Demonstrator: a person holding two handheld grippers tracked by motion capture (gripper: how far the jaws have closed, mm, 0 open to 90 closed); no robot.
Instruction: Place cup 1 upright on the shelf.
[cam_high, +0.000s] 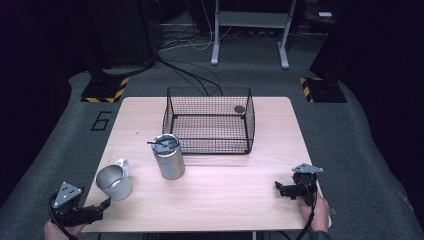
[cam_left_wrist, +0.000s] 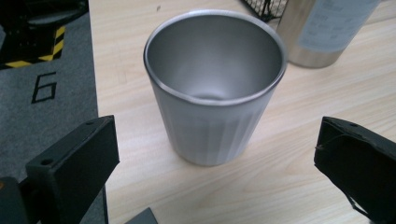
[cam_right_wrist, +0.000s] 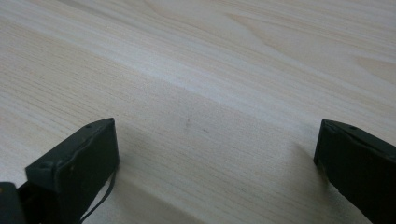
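Observation:
An empty steel cup (cam_high: 114, 182) (cam_left_wrist: 215, 88) stands upright near the table's front left corner. My left gripper (cam_high: 105, 207) (cam_left_wrist: 218, 128) hovers open at that corner, a little short of the cup, which sits ahead between the line of the jaws. A taller steel tumbler (cam_high: 168, 157) (cam_left_wrist: 322, 30) with a dark lid stands just behind and to the right of the cup. My right gripper (cam_high: 280, 190) (cam_right_wrist: 217, 128) is open low over bare wood at the front right edge, with nothing between its jaws.
A black wire basket (cam_high: 207, 145) (cam_left_wrist: 264, 7) stands at the back middle of the wooden table (cam_high: 225, 200), with a small dark round object (cam_high: 239, 109) in its far right corner. A white looped piece (cam_high: 122, 164) shows behind the cup. Grey carpet surrounds the table.

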